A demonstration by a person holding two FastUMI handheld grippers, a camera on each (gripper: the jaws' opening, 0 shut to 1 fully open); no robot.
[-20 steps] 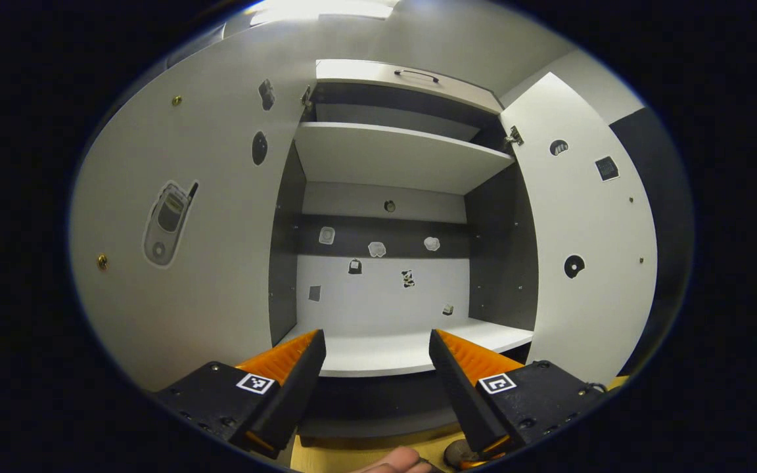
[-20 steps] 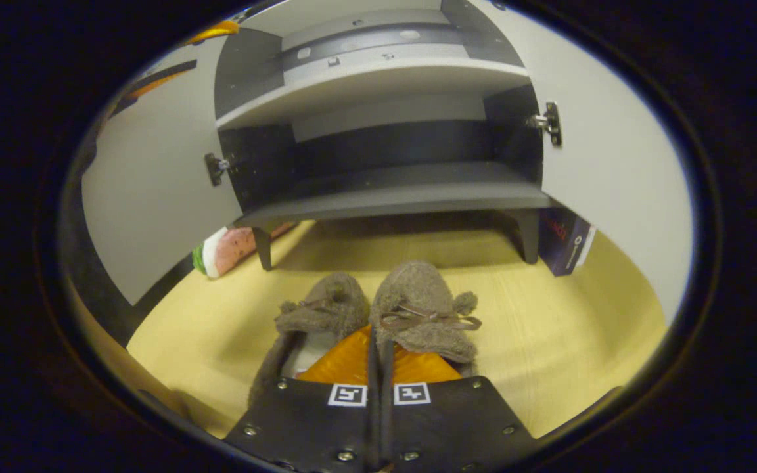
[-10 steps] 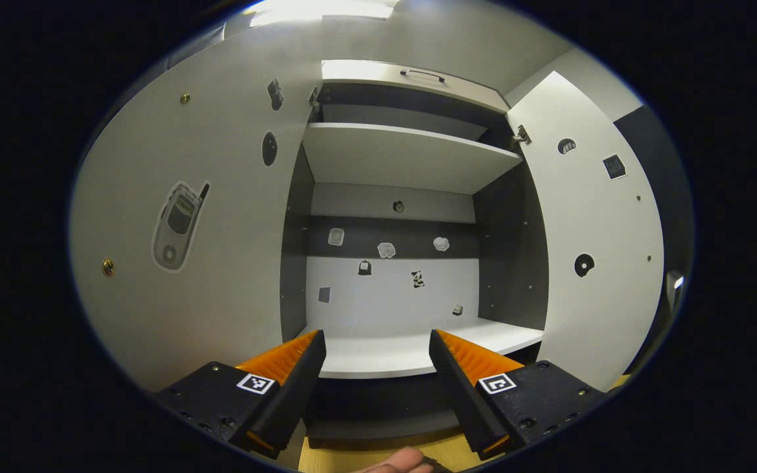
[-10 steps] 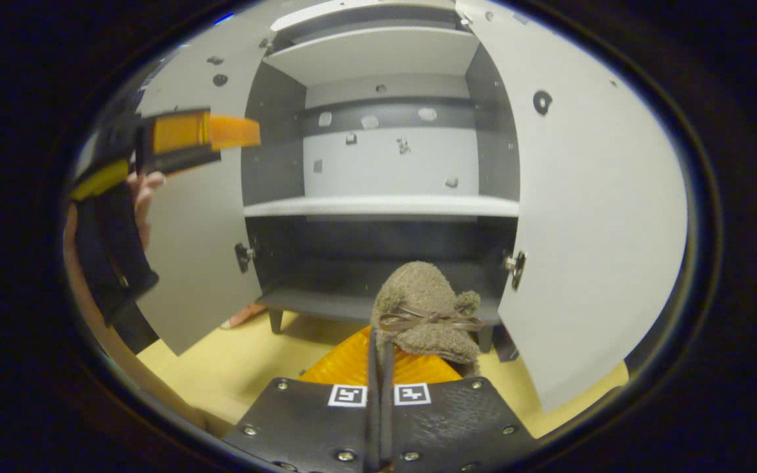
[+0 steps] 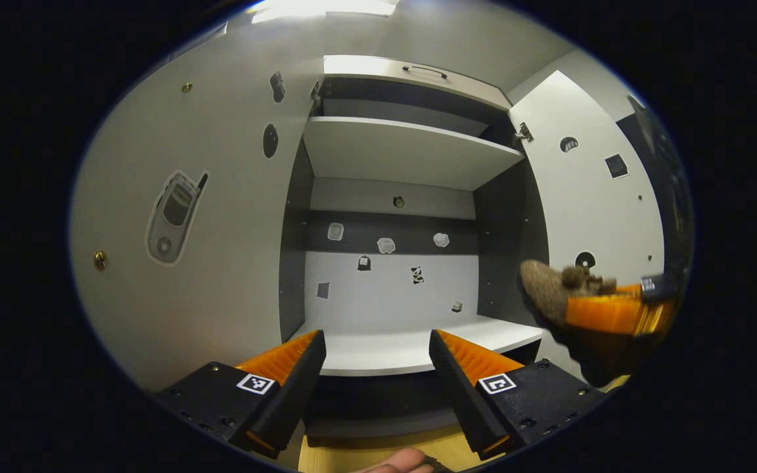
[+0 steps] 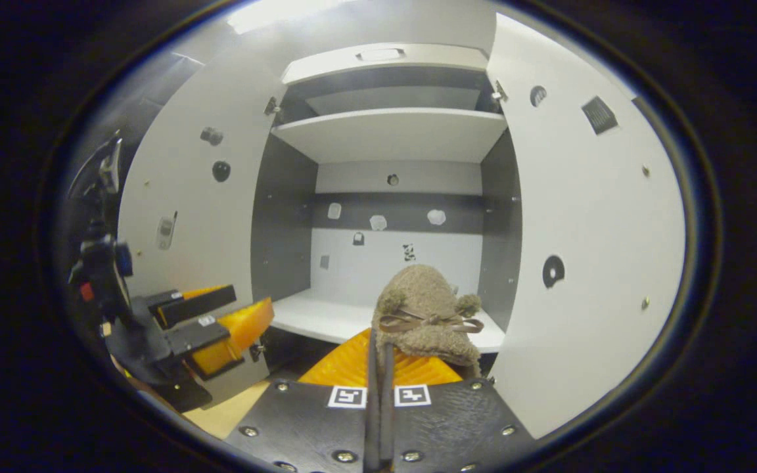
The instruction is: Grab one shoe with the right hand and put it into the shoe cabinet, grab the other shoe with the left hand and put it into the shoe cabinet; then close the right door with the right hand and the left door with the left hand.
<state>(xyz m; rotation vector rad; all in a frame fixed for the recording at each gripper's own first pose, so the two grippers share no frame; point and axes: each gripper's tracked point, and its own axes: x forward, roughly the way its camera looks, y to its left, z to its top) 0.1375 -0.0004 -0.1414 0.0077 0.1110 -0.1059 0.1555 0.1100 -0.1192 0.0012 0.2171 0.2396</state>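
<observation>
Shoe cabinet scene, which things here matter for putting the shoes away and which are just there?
Part of the job:
- furry brown shoe, clamped in the right gripper
- shoe cabinet, middle shelf
- left door and right door, both open
- left gripper, jaws apart, holding nothing

Just there:
- stickers on the back panel
- phone sticker on the left door

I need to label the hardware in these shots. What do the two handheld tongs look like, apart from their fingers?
Left tongs: two wedge-shaped fingers with ribbed inner faces on black, screw-studded plates, each carrying a square black-and-white marker. Right tongs: the same black textured plates, visible screws and paired square markers. Seen from the right gripper view, the left tongs have a blocky black body.
</observation>
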